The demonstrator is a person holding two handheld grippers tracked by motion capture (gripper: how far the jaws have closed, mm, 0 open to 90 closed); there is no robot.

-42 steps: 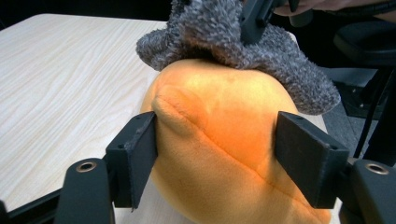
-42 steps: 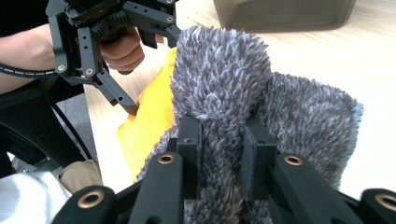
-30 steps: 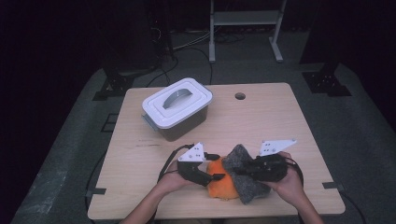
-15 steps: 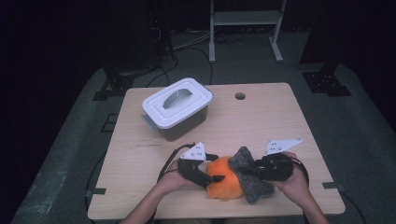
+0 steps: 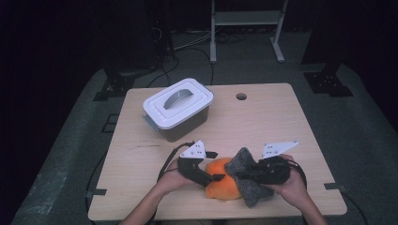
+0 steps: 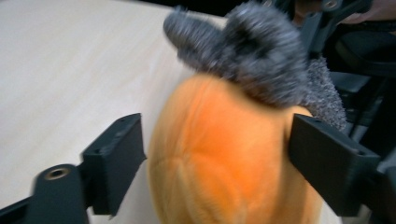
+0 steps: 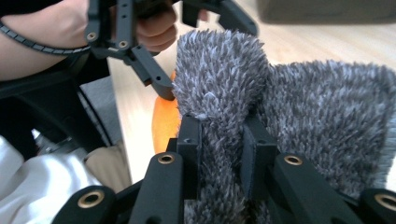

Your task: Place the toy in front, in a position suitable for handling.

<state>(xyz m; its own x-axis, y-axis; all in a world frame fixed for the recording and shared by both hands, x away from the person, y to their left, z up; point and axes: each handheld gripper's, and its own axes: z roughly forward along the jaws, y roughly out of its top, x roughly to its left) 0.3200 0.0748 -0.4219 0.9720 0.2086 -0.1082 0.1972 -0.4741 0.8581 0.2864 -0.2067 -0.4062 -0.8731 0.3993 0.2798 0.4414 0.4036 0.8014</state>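
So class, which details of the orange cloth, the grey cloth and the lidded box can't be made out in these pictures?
- Orange cloth: its right part is hidden under the grey cloth in the high view; blurred in the left gripper view.
- Grey cloth: its lower part is cut off by the bottom edge in the right gripper view.
- Lidded box: contents hidden by its white lid.

i'm holding the left gripper [image 5: 213,177] low at the near edge of the table [image 5: 281,122], my left hand [image 5: 174,175] wrapped behind it, forearm coming in from the near side. its jaws have just been opening and are standing wide, pads off the orange plush between them. the right gripper [image 5: 248,171] is sitting just beside it, cradled in my right hand [image 5: 291,185], jaws pinching the grey cloth [image 7: 224,88] tight.
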